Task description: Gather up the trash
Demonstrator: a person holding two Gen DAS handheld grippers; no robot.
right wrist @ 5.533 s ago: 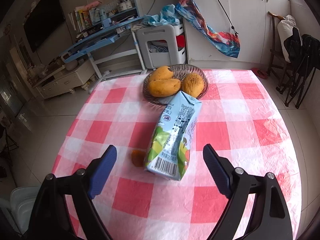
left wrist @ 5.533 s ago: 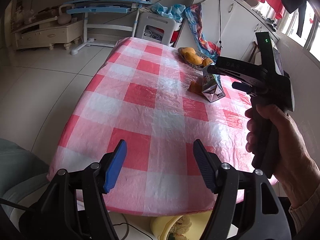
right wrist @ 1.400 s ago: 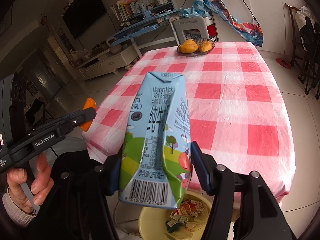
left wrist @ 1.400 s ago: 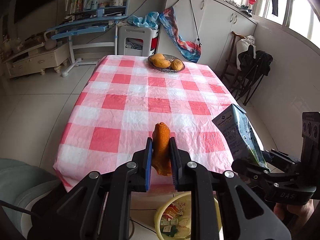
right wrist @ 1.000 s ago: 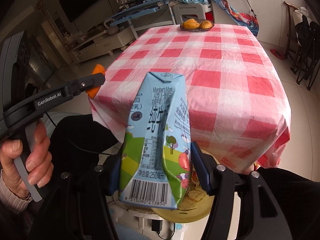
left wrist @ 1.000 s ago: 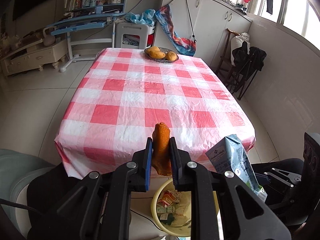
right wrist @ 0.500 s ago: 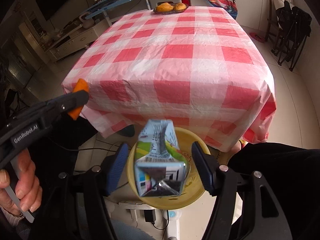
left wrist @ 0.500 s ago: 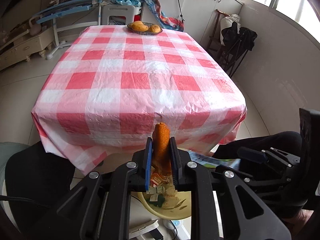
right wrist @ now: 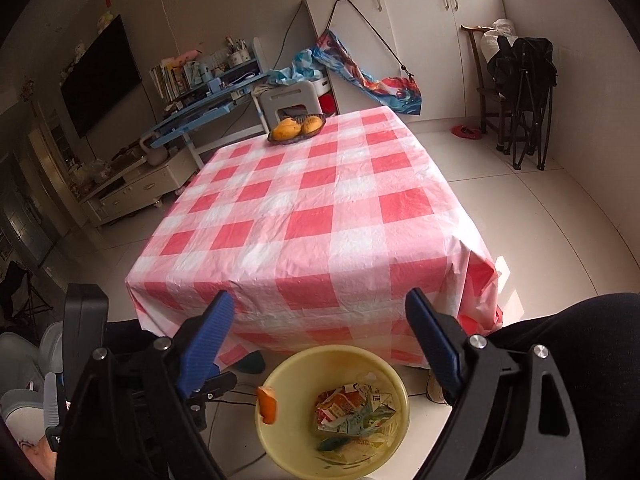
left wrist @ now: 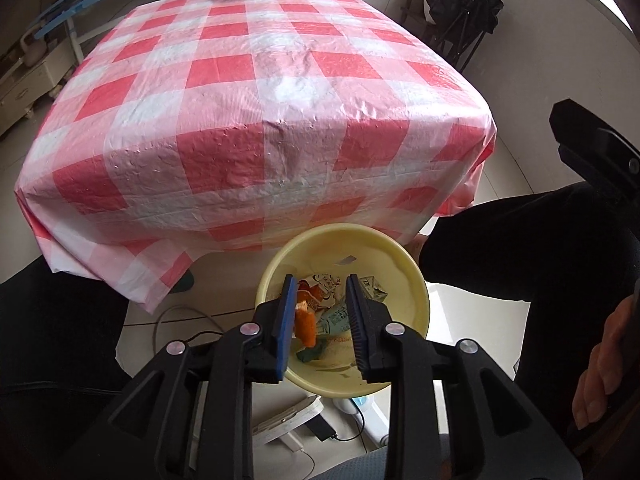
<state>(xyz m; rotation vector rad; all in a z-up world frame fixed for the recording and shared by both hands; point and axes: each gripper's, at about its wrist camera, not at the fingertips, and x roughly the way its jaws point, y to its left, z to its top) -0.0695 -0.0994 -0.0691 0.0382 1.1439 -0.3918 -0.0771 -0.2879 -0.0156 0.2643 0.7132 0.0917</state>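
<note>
A yellow trash bin (left wrist: pixel 416 300) stands on the floor at the table's near edge; it also shows in the right wrist view (right wrist: pixel 396 432). It holds crumpled cartons (right wrist: pixel 352 412) and scraps. My left gripper (left wrist: pixel 320 316) is open above the bin. An orange peel (left wrist: pixel 304 322) hangs in the air between its fingers, apart from the pads, and shows at the bin's left rim in the right wrist view (right wrist: pixel 267 404). My right gripper (right wrist: pixel 320 344) is open and empty above the bin.
The table under a red-and-white checked cloth (right wrist: pixel 320 208) carries a bowl of mangoes (right wrist: pixel 297 128) at its far end. The person's dark-clad legs (left wrist: pixel 528 256) flank the bin. Cables and a power strip (left wrist: pixel 292 420) lie on the floor.
The right gripper has opened and let the milk carton fall into the bin. The left gripper has moved down over the bin and opened; the peel has left its pads.
</note>
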